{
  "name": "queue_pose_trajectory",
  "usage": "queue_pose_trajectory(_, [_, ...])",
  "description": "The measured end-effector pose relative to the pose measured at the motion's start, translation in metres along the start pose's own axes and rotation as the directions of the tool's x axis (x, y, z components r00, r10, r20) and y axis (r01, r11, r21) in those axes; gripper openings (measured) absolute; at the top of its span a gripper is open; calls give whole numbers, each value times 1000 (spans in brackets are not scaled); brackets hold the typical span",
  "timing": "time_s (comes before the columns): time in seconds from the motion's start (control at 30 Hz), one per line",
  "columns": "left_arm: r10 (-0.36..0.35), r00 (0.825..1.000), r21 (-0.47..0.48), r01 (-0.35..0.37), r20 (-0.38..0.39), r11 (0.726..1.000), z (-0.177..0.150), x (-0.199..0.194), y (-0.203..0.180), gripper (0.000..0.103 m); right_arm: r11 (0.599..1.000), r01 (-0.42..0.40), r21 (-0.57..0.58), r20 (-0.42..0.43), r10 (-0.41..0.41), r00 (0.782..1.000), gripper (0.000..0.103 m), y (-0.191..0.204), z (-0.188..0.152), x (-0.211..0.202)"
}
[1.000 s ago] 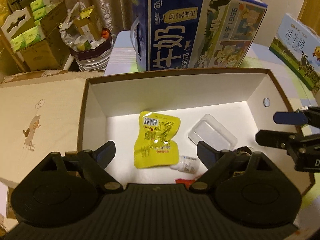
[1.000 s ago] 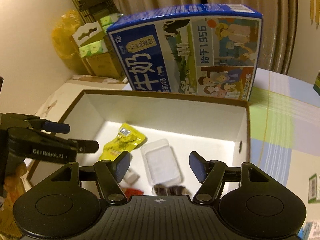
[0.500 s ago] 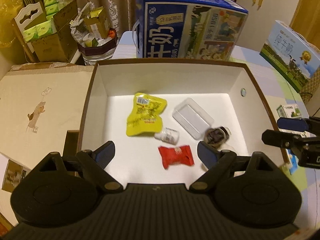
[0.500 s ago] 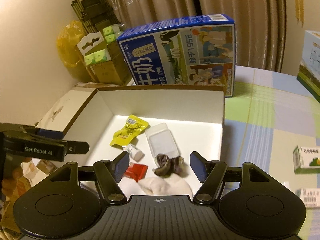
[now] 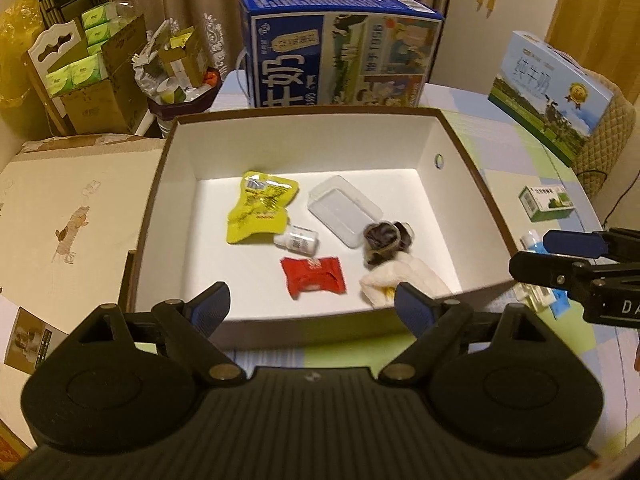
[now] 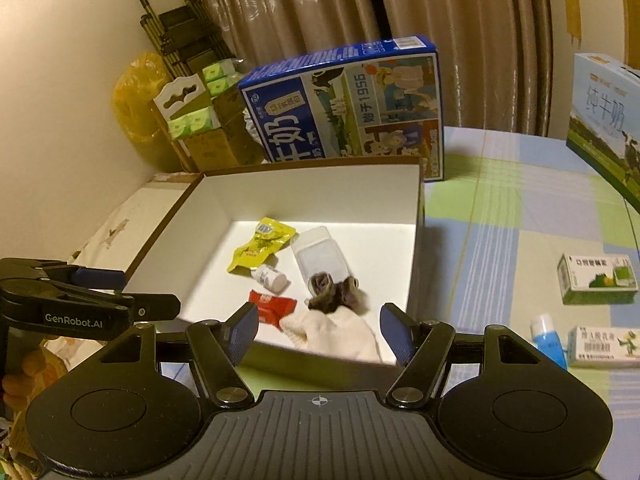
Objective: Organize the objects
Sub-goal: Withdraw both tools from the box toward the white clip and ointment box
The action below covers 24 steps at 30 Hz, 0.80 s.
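A brown-edged white box holds a yellow packet, a clear plastic case, a small white bottle, a red candy wrapper, a dark rolled sock and a cream cloth. My left gripper hangs open above the box's near edge, holding nothing. My right gripper is open too, over the near right corner, and shows at the right in the left wrist view.
A blue milk carton stands behind the box, a second carton at far right. Two medicine boxes and a blue tube lie on the checked cloth to the right. The box lid rests left.
Both grippers have pulled back and up from the box, so more of its contents show. The red wrapper, dark sock and cream cloth have come into view. Both stay open.
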<state>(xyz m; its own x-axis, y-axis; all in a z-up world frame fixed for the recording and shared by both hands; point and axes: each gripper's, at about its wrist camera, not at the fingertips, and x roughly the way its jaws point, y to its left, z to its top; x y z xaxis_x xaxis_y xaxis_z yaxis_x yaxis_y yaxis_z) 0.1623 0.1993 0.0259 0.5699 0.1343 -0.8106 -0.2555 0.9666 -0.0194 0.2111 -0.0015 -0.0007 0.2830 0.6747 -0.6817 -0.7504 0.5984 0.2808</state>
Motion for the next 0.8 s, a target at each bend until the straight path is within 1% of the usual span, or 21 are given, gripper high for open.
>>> queue_pose_trajectory(0.27, [-12,1000,9,13,-23,1000,-23,-8,-28,87,1000,8,19,-12,-8,1000,65,-12,-25,-27])
queue_pose_trajectory(0.6, [-36,996,14,38,-81,999,-53,-6,-69,87,998,26,61,-35,-24,999,65,-43,-56,-62])
queue_pose_trajectory(0.8, [-44,993,27,47,-106,999,-64,-4,-93,87,995,48,89,-47,-44,998,65,-65,-72,-80])
